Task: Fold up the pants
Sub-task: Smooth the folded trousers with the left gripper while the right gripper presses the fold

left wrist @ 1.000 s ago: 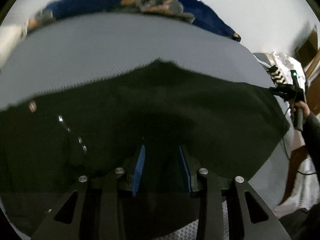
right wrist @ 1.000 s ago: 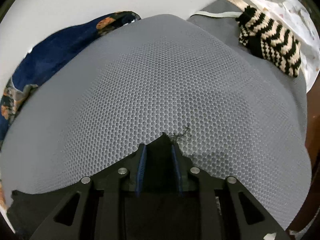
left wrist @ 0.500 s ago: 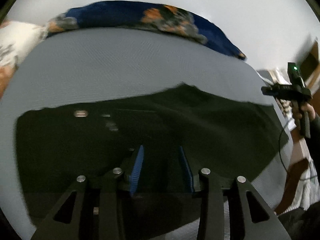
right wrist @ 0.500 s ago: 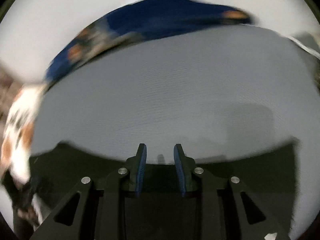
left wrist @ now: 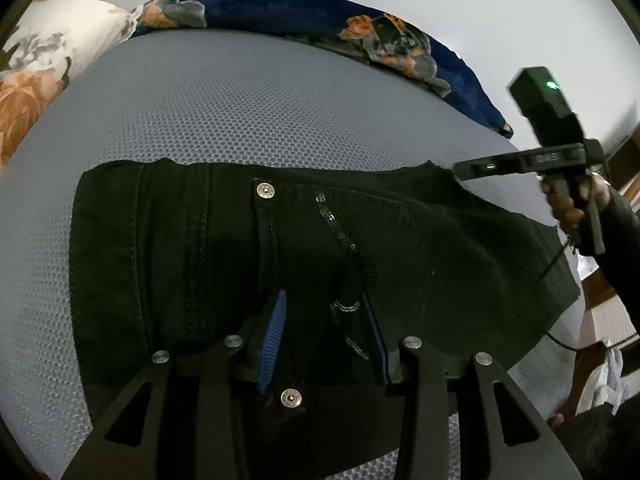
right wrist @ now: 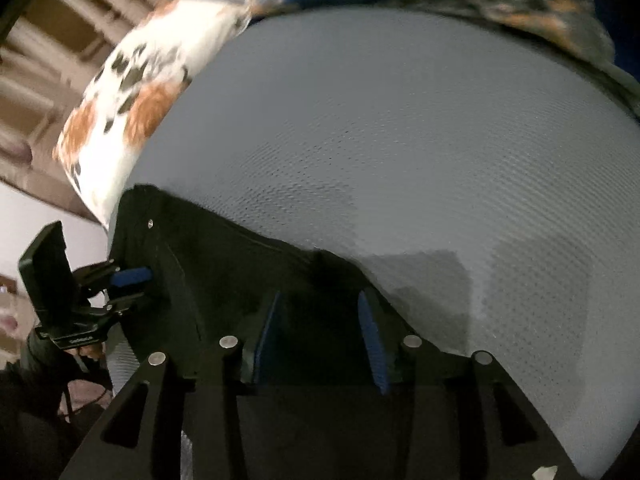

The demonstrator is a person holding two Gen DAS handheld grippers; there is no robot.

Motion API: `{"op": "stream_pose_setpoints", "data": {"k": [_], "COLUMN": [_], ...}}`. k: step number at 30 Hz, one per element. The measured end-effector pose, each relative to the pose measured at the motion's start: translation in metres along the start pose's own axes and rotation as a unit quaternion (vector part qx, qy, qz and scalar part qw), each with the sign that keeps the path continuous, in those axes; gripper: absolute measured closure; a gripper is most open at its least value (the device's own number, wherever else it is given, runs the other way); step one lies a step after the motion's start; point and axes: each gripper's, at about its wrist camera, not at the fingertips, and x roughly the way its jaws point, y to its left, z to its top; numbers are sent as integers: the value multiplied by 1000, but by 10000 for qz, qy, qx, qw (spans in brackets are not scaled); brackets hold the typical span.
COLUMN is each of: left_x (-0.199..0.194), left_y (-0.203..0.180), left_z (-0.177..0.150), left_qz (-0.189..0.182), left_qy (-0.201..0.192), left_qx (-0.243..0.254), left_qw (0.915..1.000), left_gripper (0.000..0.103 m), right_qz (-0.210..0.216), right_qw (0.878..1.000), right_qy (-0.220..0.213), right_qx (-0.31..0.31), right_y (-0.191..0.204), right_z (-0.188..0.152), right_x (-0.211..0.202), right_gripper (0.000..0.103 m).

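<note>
Black pants (left wrist: 248, 256) lie folded flat on the grey mesh bed surface (left wrist: 240, 112), waistband with a silver button (left wrist: 265, 190) toward the far side. My left gripper (left wrist: 324, 316) sits low over the near edge of the pants with its jaws apart and fabric between the blue pads (left wrist: 274, 332). My right gripper (right wrist: 320, 320) is open over the right end of the pants (right wrist: 224, 272). The right gripper also shows in the left wrist view (left wrist: 552, 160), held in a hand. The left gripper shows in the right wrist view (right wrist: 128, 284).
A blue floral blanket (left wrist: 304, 12) runs along the far edge of the bed. A white and orange floral pillow (left wrist: 36, 68) lies at the far left. Wooden furniture (left wrist: 600, 340) stands off the bed's right side.
The pants were carried over and laid down flat on the bed. Both grippers have let go and opened. The right gripper swung left, so the pillow and left gripper came into its view.
</note>
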Motion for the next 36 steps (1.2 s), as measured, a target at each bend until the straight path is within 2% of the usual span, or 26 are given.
{"op": "stream_pose_setpoints", "data": {"k": [3, 4, 5, 6, 7, 10, 13, 17, 19, 21, 23, 25, 30, 33, 36], "left_x": [0, 0, -1, -2, -2, -1, -2, -6, -8, -12, -18, -26, -20, 0, 26], "left_y": [4, 5, 8, 9, 9, 11, 11, 9, 6, 0, -10, -24, -66, -92, -117], "left_z": [0, 0, -1, -2, -2, -3, 0, 3, 7, 11, 14, 18, 42, 57, 67], "left_qz": [-129, -158, -185, -205, -224, -267, -289, -237, -173, -35, 131, 157, -121, -313, -482], "left_qy": [-4, -6, -6, -7, -8, -24, -49, -40, -12, 4, -65, -241, -510, -443, -336], "left_qx": [-75, -81, -83, -94, -103, -98, -115, -62, -75, -62, 130, 402, 924, 1194, 1365], "left_qw": [9999, 9998, 9998, 9997, 9997, 9996, 9995, 9997, 9998, 10000, 9998, 9988, 9943, 9914, 9889], "left_gripper": [63, 63, 63, 63, 63, 63, 63, 63, 63, 63, 63, 63, 63, 63, 63], "right_qz": [202, 260, 266, 118, 40, -16, -287, -440, -550, -739, -802, -1057, -1721, -2055, -2188], "right_qw": [9994, 9991, 9990, 9992, 9992, 9995, 9993, 9982, 9975, 9950, 9923, 9870, 9697, 9580, 9496], "right_qy": [239, 289, 256, 153, 83, -292, -236, -402, -443, -658, -919, -1169, -1478, -1475, -1455], "right_qx": [-139, -182, -258, -357, -395, -138, -81, 87, 22, 113, 195, 315, 906, 1352, 1709], "right_y": [6, 7, 10, 13, 16, 9, 6, 7, 13, 16, 13, 10, -18, -34, -48], "right_z": [6, 5, 3, 3, 5, 10, 9, 8, 7, -2, -14, -31, -87, -120, -146], "right_x": [15, 15, 15, 12, 10, -1, 15, 22, 18, -2, -27, -53, -99, -108, -109], "right_gripper": [64, 69, 82, 90, 93, 95, 96, 94, 85, 77, 78, 77, 76, 75, 75]}}
